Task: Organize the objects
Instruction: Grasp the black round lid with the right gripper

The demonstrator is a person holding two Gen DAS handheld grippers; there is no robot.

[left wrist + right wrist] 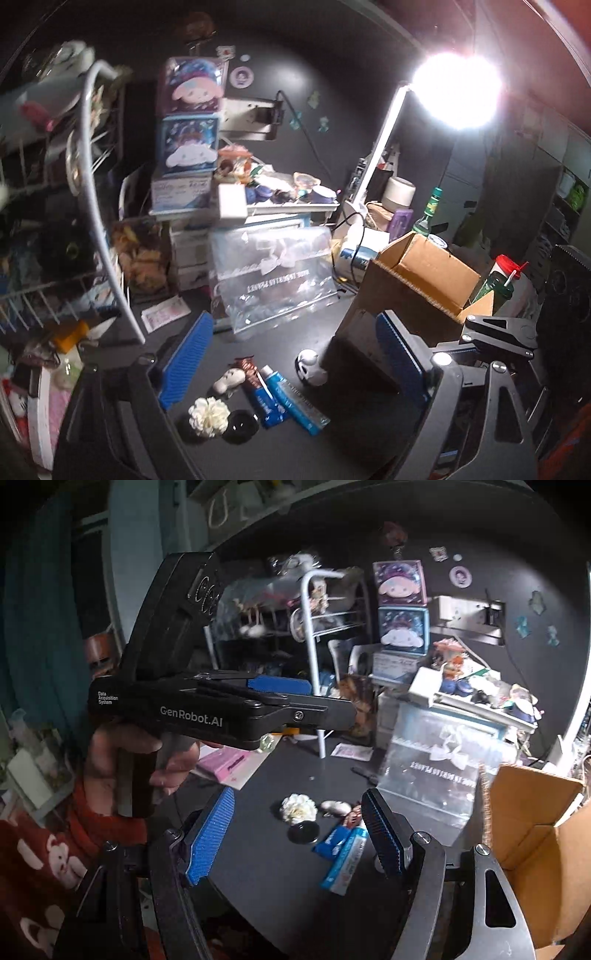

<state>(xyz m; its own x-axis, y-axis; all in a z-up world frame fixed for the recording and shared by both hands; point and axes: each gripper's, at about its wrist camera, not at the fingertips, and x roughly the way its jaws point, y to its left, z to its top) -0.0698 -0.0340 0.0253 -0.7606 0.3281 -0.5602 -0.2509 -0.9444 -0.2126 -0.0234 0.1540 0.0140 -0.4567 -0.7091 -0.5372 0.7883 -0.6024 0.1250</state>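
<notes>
Small items lie on the dark desk: a white flower scrunchie [209,416] [298,807], a black round disc [240,426] [303,832], blue tubes [291,402] [345,856], a small white figure [229,380] [335,807] and a white ball-shaped toy [310,365]. An open cardboard box [424,280] [535,834] stands to the right. My left gripper [291,354] is open and empty above the items; it also shows in the right wrist view [317,698]. My right gripper [295,834] is open and empty over the same items.
A clear plastic bag [273,277] [436,768] stands behind the items. A white wire rack [92,184] [314,646] is at the left. Stacked cartoon boxes [188,122], a cluttered tray [280,199], a bright desk lamp [454,88] and bottles [428,214] fill the back.
</notes>
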